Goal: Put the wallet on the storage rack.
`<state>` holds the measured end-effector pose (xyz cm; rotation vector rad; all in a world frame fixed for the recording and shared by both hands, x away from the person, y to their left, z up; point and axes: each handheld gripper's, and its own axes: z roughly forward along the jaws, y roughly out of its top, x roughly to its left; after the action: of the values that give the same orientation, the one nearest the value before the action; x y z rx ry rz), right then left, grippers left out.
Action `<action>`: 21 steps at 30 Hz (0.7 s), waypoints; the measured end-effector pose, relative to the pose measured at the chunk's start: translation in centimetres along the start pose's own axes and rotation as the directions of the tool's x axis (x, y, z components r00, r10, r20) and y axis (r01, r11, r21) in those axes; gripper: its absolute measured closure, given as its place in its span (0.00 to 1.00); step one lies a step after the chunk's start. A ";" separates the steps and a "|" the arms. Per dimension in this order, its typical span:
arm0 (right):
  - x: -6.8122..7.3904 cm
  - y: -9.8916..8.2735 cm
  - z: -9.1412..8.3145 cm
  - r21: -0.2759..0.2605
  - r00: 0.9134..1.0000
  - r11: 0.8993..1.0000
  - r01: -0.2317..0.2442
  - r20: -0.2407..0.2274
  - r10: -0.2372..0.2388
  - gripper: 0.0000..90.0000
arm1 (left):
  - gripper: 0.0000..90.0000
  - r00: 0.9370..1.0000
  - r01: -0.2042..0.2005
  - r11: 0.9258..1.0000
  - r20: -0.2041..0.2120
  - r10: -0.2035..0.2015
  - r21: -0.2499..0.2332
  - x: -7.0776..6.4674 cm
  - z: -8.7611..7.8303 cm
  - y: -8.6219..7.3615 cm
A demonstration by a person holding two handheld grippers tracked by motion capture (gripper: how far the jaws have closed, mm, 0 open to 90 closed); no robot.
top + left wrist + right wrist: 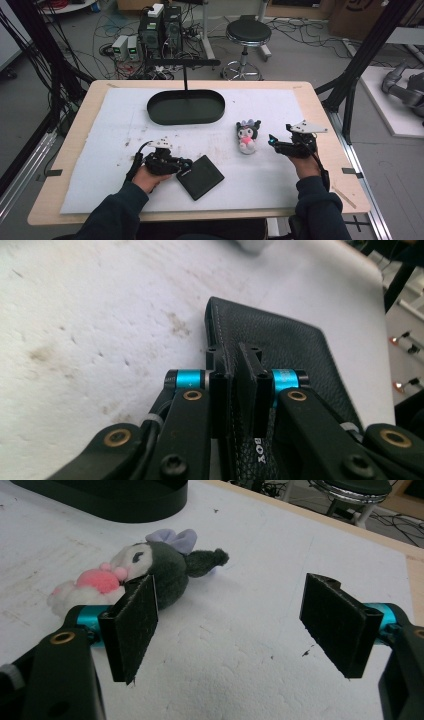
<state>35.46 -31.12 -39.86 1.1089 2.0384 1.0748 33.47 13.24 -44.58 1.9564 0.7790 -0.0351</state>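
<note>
The left claw (234, 365) is clamped on the edge of a black leather wallet (200, 176) lying flat near the surface's front edge. The right claw (230, 625) stands with its jaws wide apart just beside a plush toy (145, 570), which lies on the white mat (125, 125) right of centre, in front of a black oval tray (186, 107) near the far edge.

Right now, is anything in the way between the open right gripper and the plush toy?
Nothing visible: the right gripper, fingers apart, sits just right of the plush toy, with bare white mat between them.
</note>
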 end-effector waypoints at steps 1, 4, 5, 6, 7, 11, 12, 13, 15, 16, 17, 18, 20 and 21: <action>0.0 0.0 0.0 0.000 1.000 1.000 0.000 0.000 0.000 0.26 | 0.93 1.000 0.000 1.000 0.000 0.000 0.000 0.0 0.0 0.0; 0.0 0.0 -0.1 0.001 1.000 1.000 -0.004 0.000 0.004 0.26 | 0.94 0.999 0.018 0.999 -0.027 -0.020 -0.052 0.6 -1.1 0.3; -0.1 0.0 -0.1 0.002 1.000 1.000 -0.005 0.002 0.005 0.26 | 0.94 0.999 0.025 0.998 -0.043 -0.028 -0.064 0.9 -1.7 0.4; -0.1 -0.1 -0.1 -0.001 1.000 1.000 -0.005 0.001 0.005 0.26 | 0.94 0.998 0.026 0.997 -0.060 -0.031 -0.078 1.2 -2.3 0.5; -0.1 -0.1 -0.1 0.000 1.000 1.000 -0.006 0.002 0.006 0.26 | 0.94 0.996 0.032 0.995 -0.076 -0.039 -0.098 1.6 -3.0 0.6; -0.1 -0.1 -0.1 0.002 1.000 1.000 -0.006 0.002 0.006 0.26 | 0.95 0.978 0.023 0.980 -0.199 -0.063 -0.197 3.2 -7.2 1.0; -0.1 -0.1 -0.1 0.004 1.000 1.000 -0.006 0.000 0.006 0.26 | 0.95 0.978 0.023 0.980 -0.199 -0.063 -0.197 3.2 -7.2 1.0; -0.1 -0.1 -0.1 0.004 1.000 1.000 -0.006 0.000 0.006 0.26 | 0.95 0.971 0.015 0.978 -0.232 -0.064 -0.208 3.5 -8.0 1.0; 0.0 -0.1 0.0 0.005 1.000 1.000 -0.004 0.002 0.004 0.26 | 0.95 0.947 0.001 0.968 -0.311 -0.082 -0.252 4.3 -10.3 0.9; 0.0 -0.1 0.0 0.006 1.000 1.000 -0.003 0.002 0.003 0.26 | 0.96 0.938 -0.004 0.962 -0.334 -0.090 -0.271 4.5 -10.9 0.9; 0.0 -0.1 0.0 0.005 1.000 1.000 -0.001 0.002 0.001 0.26 | 0.96 0.928 -0.015 0.958 -0.361 -0.093 -0.287 4.6 -11.6 0.8; 0.0 -0.1 0.0 0.004 1.000 1.000 -0.001 0.001 0.001 0.26 | 0.96 0.919 -0.025 0.953 -0.382 -0.097 -0.302 4.6 -12.2 0.9; 0.0 -0.1 0.0 0.005 1.000 1.000 -0.002 0.001 0.002 0.26 | 0.96 0.905 -0.049 0.945 -0.414 -0.095 -0.324 4.6 -13.1 0.9; 0.0 -0.1 0.0 0.005 1.000 1.000 -0.002 0.001 0.002 0.26 | 0.96 0.905 -0.049 0.945 -0.414 -0.095 -0.324 4.6 -13.1 0.9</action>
<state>35.48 -31.16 -39.92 1.1141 2.0405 1.0704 33.76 25.82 -38.76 1.6492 1.0189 0.4959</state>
